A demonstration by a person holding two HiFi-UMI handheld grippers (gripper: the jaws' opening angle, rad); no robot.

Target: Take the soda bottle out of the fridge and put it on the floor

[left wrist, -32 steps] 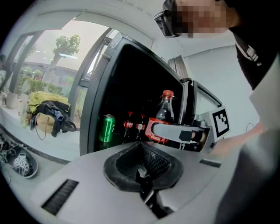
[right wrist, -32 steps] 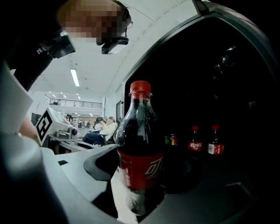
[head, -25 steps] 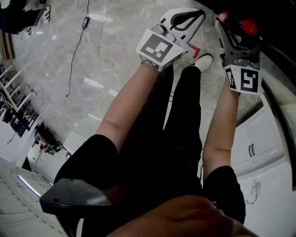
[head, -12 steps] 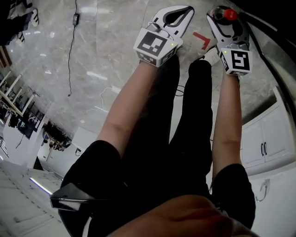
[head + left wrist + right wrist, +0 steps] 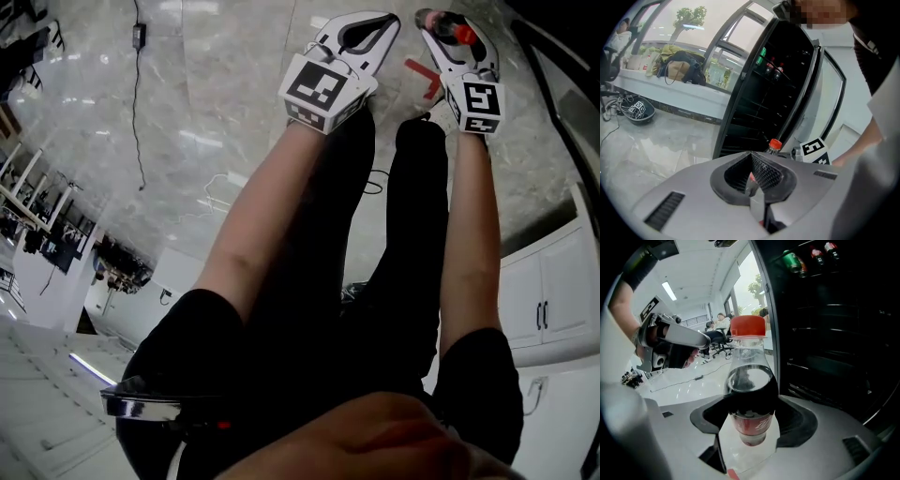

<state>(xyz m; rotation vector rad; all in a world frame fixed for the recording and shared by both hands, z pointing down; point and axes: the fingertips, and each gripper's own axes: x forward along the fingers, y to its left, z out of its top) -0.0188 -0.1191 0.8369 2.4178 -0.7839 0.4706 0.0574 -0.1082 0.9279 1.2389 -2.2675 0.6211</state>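
Observation:
The soda bottle (image 5: 749, 380) has dark cola, a red cap and a red label, and stands upright between the jaws of my right gripper (image 5: 750, 397), which is shut on it. In the head view the right gripper (image 5: 439, 23) is at the top right with the bottle's red cap (image 5: 466, 34) showing inside it, over the marble floor (image 5: 216, 84). My left gripper (image 5: 384, 21) is just left of it, shut and empty. In the left gripper view its jaws (image 5: 752, 161) meet, and the bottle cap (image 5: 775, 144) shows just beyond them. The open fridge (image 5: 834, 333) is dark.
Cans and bottles (image 5: 806, 256) sit on an upper fridge shelf. A red tape mark (image 5: 422, 77) and a black cable (image 5: 141, 103) lie on the floor. White cabinets (image 5: 553, 300) stand at the right. The person's black-trousered legs (image 5: 375, 234) are below the grippers.
The right gripper with the bottle has drifted left and up in the head view, away from the fridge's edge and over the floor. The left gripper stays beside it, still shut.

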